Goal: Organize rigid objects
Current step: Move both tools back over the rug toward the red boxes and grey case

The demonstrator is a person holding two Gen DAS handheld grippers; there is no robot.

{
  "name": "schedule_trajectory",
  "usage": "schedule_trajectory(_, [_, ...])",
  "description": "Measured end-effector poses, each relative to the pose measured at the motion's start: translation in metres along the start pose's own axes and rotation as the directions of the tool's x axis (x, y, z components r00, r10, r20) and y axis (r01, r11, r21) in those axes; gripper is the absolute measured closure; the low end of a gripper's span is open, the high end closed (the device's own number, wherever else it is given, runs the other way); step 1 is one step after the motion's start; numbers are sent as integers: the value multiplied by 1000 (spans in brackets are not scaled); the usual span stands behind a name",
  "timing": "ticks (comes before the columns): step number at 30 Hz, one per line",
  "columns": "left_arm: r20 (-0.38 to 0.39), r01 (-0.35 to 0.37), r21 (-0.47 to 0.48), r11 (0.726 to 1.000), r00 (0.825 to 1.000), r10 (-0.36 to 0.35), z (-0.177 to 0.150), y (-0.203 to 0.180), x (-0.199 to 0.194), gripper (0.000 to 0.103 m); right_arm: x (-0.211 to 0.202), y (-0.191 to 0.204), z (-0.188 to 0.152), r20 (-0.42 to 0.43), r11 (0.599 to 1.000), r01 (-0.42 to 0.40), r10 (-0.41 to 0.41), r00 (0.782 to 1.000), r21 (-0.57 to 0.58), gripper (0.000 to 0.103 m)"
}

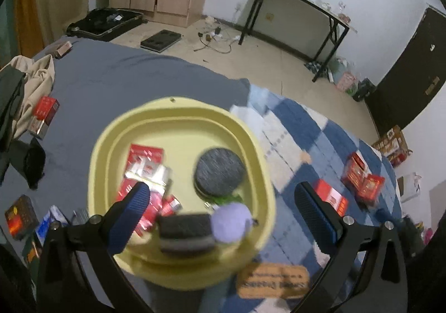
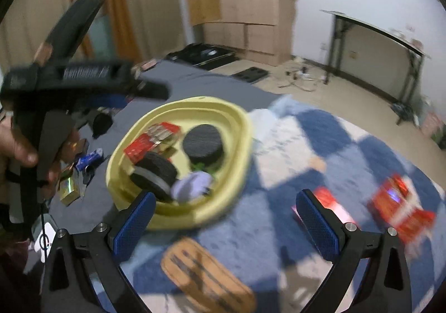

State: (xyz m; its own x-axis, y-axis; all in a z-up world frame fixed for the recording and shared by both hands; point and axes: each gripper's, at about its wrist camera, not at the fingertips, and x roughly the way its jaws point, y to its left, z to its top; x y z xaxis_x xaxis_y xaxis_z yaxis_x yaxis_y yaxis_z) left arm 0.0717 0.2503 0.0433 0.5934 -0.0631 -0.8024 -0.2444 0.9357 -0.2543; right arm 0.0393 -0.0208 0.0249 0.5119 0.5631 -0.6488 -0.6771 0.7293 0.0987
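The yellow tub [image 1: 262, 173] sat on the bed just ahead of the left gripper [image 1: 223, 212], whose fingers were spread wide with nothing between them. In the tub lay red boxes [image 1: 145, 162], a flat dark puck [image 1: 220, 171], a second puck [image 1: 184, 232] on its edge and a purple ball [image 1: 230, 222]. The right gripper [image 2: 225, 218] was spread wide and empty too. The tub [image 2: 239, 129] was ahead to its left, long side running away. More red boxes [image 2: 401, 201] lay to its right.

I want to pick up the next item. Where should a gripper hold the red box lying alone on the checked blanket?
Grip the red box across its two long side faces, coming from above: it lies flat, with open blanket around it. Blur hides finer detail.
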Motion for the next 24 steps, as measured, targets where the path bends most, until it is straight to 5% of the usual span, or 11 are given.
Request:
schedule_trajectory(3, [-17, 66, -41, 997, 998, -67, -14, -21, -10, 0, -43, -33, -18, 28, 997, 45, -47, 999, 56, 0])
schedule_trajectory(9, [-17, 112, 195, 974, 994, -111, -49, -95, -28, 0, -126, -93, -60, 18, 972, 146, -152, 988, 184, 0])
schedule_trajectory(13, [-22, 176, 194, 965, 984, -175, -65, -116, -28, 0, -162, -113, -86, 38, 956, 194, -207, 978, 219, 0])
schedule_trajectory(16, [-35, 176, 226, 958, 984, -172, -73, -131, -18, 0, -164, -134, -107, 37, 928, 263, -283, 959, 264, 0])
schedule_trajectory(20, [-45, 159, 279, 947, 987, -152, -79, -141, -5, 0, -154, -158, -119, -21, 904, 271, -280, 960, 331, 0])
schedule_trajectory(24, [-113, 224, 275, 935, 973, -200, -81, -149, 18, 0, -140, -163, -115, 5, 913, 275, -290, 957, 301, 0])
